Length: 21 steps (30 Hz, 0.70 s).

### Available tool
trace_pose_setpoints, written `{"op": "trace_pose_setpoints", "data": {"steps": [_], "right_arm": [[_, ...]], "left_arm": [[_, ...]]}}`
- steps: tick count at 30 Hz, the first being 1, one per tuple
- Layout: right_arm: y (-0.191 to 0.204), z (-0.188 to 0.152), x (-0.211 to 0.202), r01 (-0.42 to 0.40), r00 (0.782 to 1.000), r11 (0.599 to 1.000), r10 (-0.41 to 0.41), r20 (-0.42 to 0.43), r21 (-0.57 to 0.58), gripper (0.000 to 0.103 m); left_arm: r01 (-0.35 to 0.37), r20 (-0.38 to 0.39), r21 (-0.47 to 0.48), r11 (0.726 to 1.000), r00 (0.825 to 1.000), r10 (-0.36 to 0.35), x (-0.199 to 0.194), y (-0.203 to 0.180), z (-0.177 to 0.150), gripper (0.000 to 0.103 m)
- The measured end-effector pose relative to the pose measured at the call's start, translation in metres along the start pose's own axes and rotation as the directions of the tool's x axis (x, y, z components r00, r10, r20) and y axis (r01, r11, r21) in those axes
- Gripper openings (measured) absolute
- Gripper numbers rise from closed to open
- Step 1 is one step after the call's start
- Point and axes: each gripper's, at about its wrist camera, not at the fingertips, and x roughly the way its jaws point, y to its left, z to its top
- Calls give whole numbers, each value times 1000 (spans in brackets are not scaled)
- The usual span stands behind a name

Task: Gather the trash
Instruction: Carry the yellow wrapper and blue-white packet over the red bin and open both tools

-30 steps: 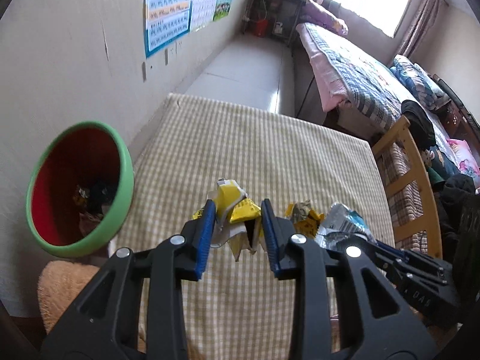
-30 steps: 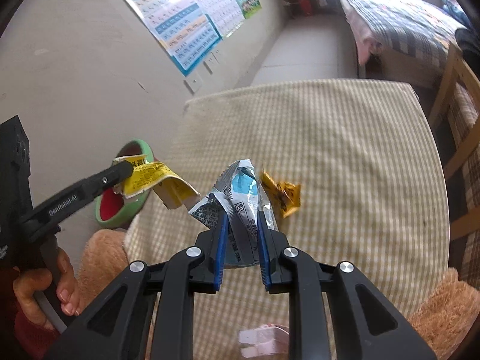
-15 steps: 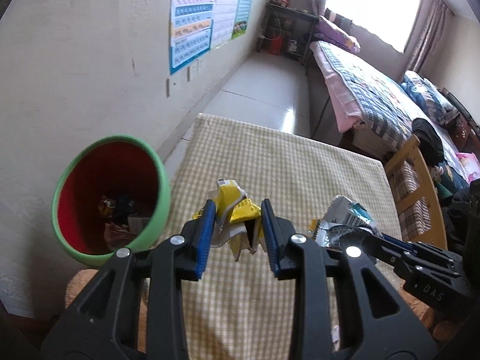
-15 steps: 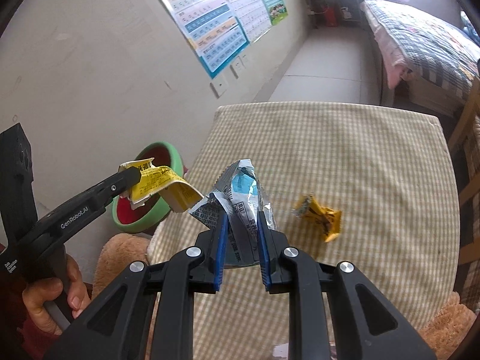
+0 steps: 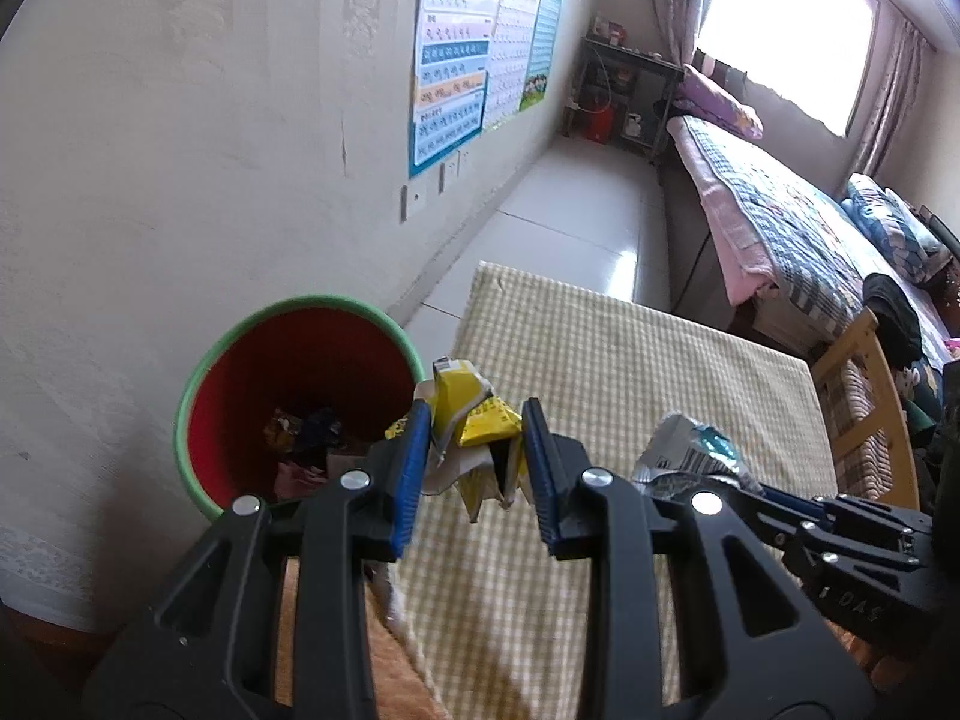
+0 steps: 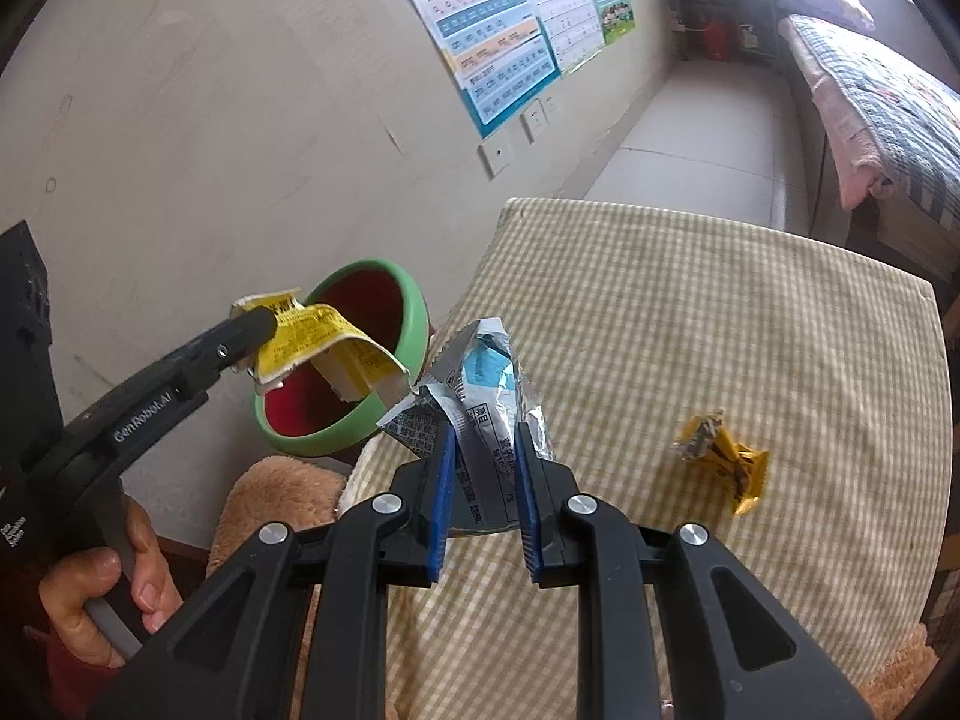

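My left gripper [image 5: 474, 450] is shut on a crumpled yellow wrapper [image 5: 474, 420], held in the air at the table's left edge, right beside the rim of a green bin with a red inside [image 5: 300, 402]. The right wrist view shows that yellow wrapper [image 6: 318, 336] hanging over the bin [image 6: 354, 360]. My right gripper [image 6: 483, 480] is shut on a silver and blue foil packet [image 6: 486, 396], just right of the bin over the table's corner. A small yellow wrapper [image 6: 723, 462] lies on the checked tablecloth [image 6: 690, 312].
The bin holds several bits of trash [image 5: 306, 438]. It stands by the wall [image 5: 180, 150], left of the table. A tan fluffy cushion [image 6: 270, 498] lies below the table's near corner. A bed [image 5: 780, 216] and a wooden chair [image 5: 864, 396] stand to the right.
Both grippers have moved left toward the bin, each keeping its wrapper. The bin looms larger and nearer; the small yellow wrapper on the cloth now lies farther right.
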Motion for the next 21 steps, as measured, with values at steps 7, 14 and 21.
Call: {"op": "trace_pose_setpoints", "data": {"steps": [7, 14, 21], "right_arm": [[4, 2, 5, 1, 1000, 1000, -1, -9, -11, 19], [11, 8, 11, -16, 1000, 1000, 16, -10, -15, 19], [28, 16, 17, -34, 999, 998, 34, -10, -45, 19]], "left_arm": [[-13, 37, -5, 1000, 999, 13, -10, 6, 6, 30], [-38, 67, -4, 999, 997, 38, -16, 10, 9, 30], [-70, 76, -20, 997, 995, 71, -18, 22, 9, 30]]}}
